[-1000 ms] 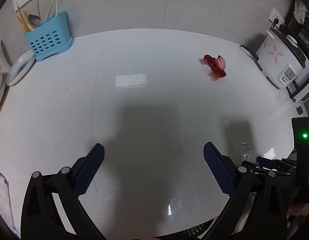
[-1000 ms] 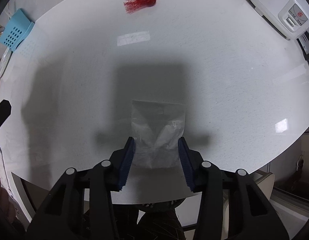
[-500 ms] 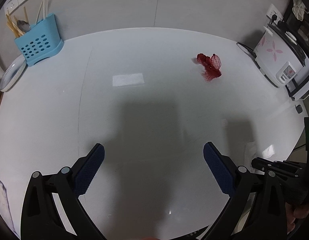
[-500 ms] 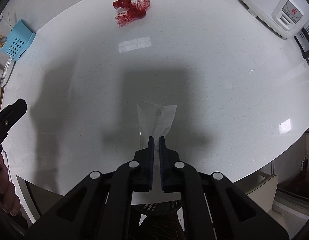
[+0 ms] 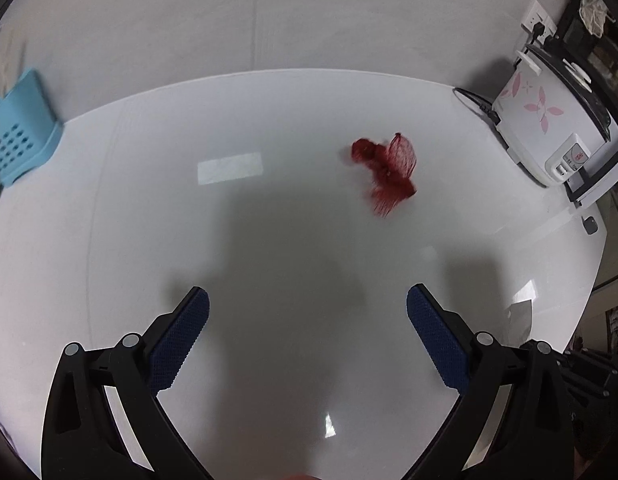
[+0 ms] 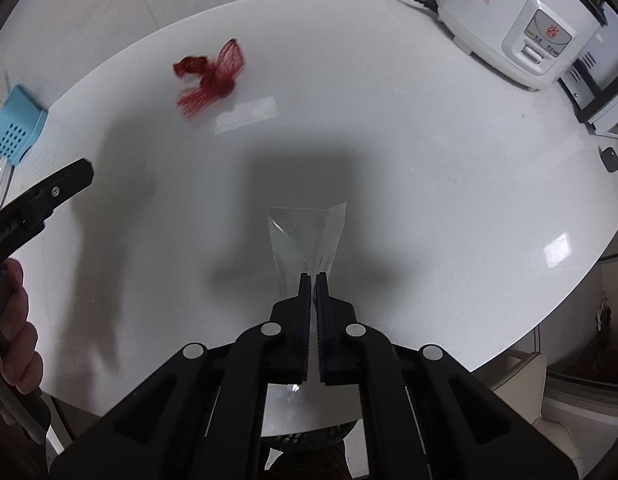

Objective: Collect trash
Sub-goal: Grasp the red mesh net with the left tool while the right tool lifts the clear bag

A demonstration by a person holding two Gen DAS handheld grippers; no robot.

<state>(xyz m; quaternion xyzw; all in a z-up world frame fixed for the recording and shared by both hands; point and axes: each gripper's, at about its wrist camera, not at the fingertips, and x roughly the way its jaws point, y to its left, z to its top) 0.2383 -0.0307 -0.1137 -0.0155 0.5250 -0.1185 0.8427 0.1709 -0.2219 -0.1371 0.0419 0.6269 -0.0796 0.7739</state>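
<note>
Left wrist view: the blue utensil holder (image 5: 19,142) stands far left, the left gripper (image 5: 307,312) hangs wide open and empty above the white table (image 5: 149,208), the red mesh scrap (image 5: 387,168) lies ahead, right of centre, and the rice cooker (image 5: 549,128) stands far right. The right gripper (image 6: 313,280) is clamped on the clear plastic bag (image 6: 307,236).

The white countertop (image 5: 109,240) is smooth and glossy, mirroring the lights. The clear bag (image 6: 305,236) is thin, shiny plastic film, while the red net (image 5: 389,168) is loose, matt mesh. The blue utensil holder (image 5: 17,136) looks like perforated plastic.
</note>
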